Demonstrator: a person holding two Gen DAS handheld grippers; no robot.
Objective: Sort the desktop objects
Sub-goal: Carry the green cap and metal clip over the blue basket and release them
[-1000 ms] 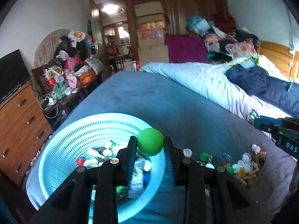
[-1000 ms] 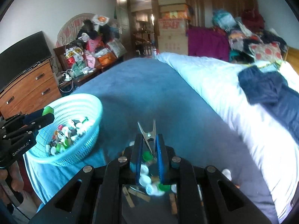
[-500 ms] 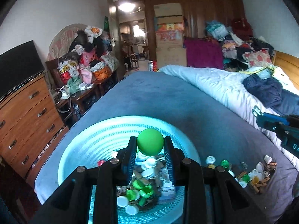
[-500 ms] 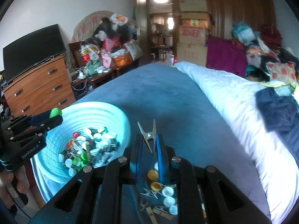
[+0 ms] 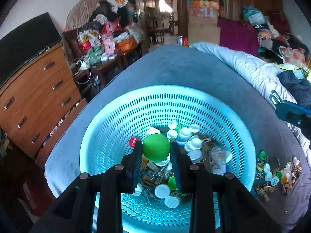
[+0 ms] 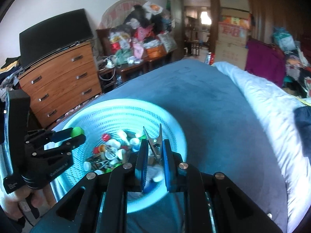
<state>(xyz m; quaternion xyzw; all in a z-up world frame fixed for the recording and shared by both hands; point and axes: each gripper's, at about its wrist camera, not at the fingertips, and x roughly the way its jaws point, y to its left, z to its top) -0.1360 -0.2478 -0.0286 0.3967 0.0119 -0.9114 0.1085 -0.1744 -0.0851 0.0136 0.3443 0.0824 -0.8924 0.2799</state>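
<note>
My left gripper (image 5: 156,153) is shut on a green cap (image 5: 156,150) and holds it above the inside of the turquoise perforated basket (image 5: 120,116), which holds several caps and clips. My right gripper (image 6: 153,149) is shut on a metal clip (image 6: 154,145) and hovers over the near right part of the same basket (image 6: 120,106). The left gripper with its green cap (image 6: 76,131) shows at the left of the right wrist view. The right gripper's blue tip (image 5: 291,112) shows at the right edge of the left wrist view.
A pile of loose caps and wooden pegs (image 5: 276,174) lies on the blue blanket (image 5: 184,66) right of the basket. A white duvet (image 6: 262,101) lies to the right. A wooden dresser (image 6: 58,77) stands left of the bed, beyond its edge.
Both grippers have moved left and forward over the basket, each still holding its object. The right gripper has left the pile of caps and now hangs above the basket.
</note>
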